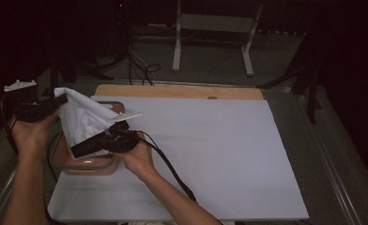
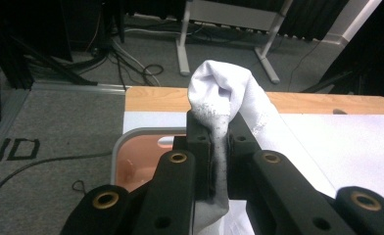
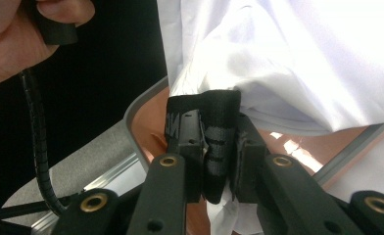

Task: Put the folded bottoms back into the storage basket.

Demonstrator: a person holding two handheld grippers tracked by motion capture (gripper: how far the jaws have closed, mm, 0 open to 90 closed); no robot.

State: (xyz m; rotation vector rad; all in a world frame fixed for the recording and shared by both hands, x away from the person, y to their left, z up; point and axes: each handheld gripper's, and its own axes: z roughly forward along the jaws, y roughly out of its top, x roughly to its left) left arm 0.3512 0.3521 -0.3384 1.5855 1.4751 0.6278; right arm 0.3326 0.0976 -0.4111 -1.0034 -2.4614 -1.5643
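Left gripper (image 2: 219, 142) clamped on a bunched corner of the white garment (image 1: 86, 119), lifted over the table's left edge. Right gripper (image 3: 218, 147) clamped on the garment's black band (image 3: 214, 127); woven lettering on the band, unreadable. Garment hangs stretched between both grippers, above the pink tray (image 1: 90, 166) with grey rim at the white mat's (image 1: 219, 154) left edge. Grey carpet (image 2: 48, 142) beside the tray is marked "ID".
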